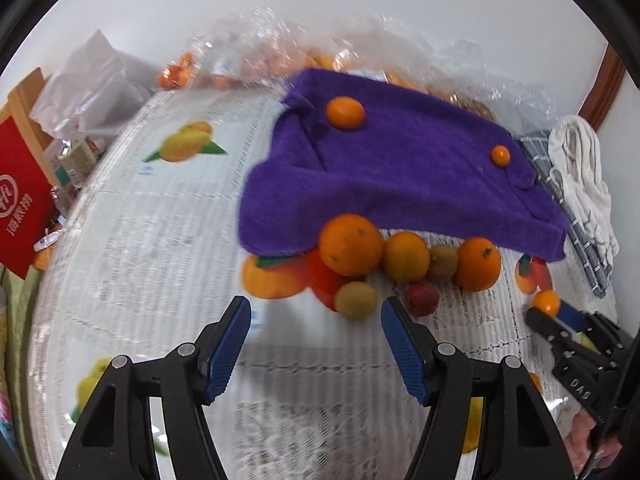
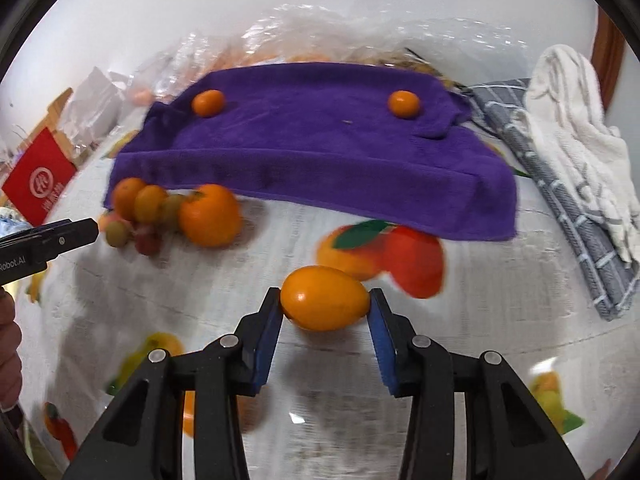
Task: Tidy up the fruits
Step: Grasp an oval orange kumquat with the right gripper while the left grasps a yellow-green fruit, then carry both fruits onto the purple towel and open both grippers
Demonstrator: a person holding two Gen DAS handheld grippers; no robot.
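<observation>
Fruit lies in a loose heap (image 1: 384, 264) on the surface (image 1: 160, 240), tucked against the near edge of a purple towel (image 1: 400, 176) spread over something raised: two big oranges, a yellow-orange fruit, greenish ones and a small red one, all touching or just beside one another. Two small oranges (image 1: 345, 113) sit well apart on top of the towel. The left gripper (image 1: 316, 320) hangs over the cloth-covered surface just short of the heap, its jaws spread with nothing between them. The right gripper (image 2: 325, 300) is pinching an oval orange kumquat (image 2: 325, 298) between its blue pads, low over a printed fruit picture on the tablecloth, apart from the heap. Behind the towel stand crinkled clear plastic bags (image 1: 256, 52) with more oranges inside. A grey checked cloth (image 2: 552, 184) and a white cloth (image 2: 572, 120) crowd the towel's right side; a red box (image 1: 20, 196) and white bags sit at the far left.
</observation>
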